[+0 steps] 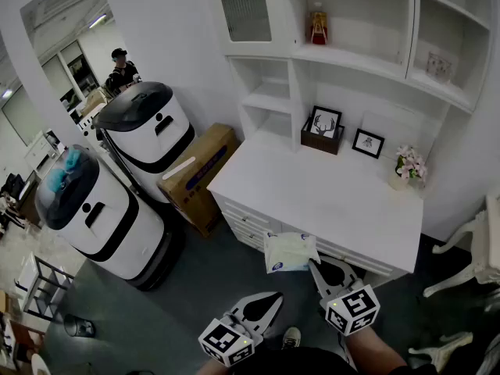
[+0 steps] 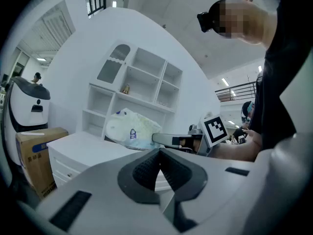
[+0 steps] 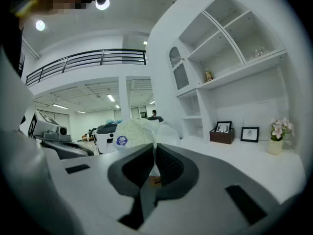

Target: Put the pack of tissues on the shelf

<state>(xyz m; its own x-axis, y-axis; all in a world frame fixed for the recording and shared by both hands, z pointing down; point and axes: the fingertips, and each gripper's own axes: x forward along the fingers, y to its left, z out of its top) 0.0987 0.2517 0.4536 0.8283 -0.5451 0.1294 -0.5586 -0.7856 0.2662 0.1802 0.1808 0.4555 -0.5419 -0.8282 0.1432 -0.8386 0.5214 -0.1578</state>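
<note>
The room is an open hall, with a white surface (image 1: 328, 198) with drawers set against the wall under a white shelf unit (image 1: 359, 57). The right tongs (image 1: 313, 262) are closed on one edge of the pack of tissues (image 1: 290, 251). The pack hangs in the air just off the surface's front edge, at about 6 o'clock from the picture frames (image 1: 322, 130). The left tongs (image 1: 273, 298) are pressed together with nothing in them, at 7 o'clock from the pack.

The grip looks thin, on soft wrapper only. I would carry slowly toward 12 o'clock, keeping the pack level and clear of the frames and the flower pot (image 1: 408, 166). Choose a bare bay away from the small bottle (image 1: 318, 26), and lay the pack flat and deep before releasing.
</note>
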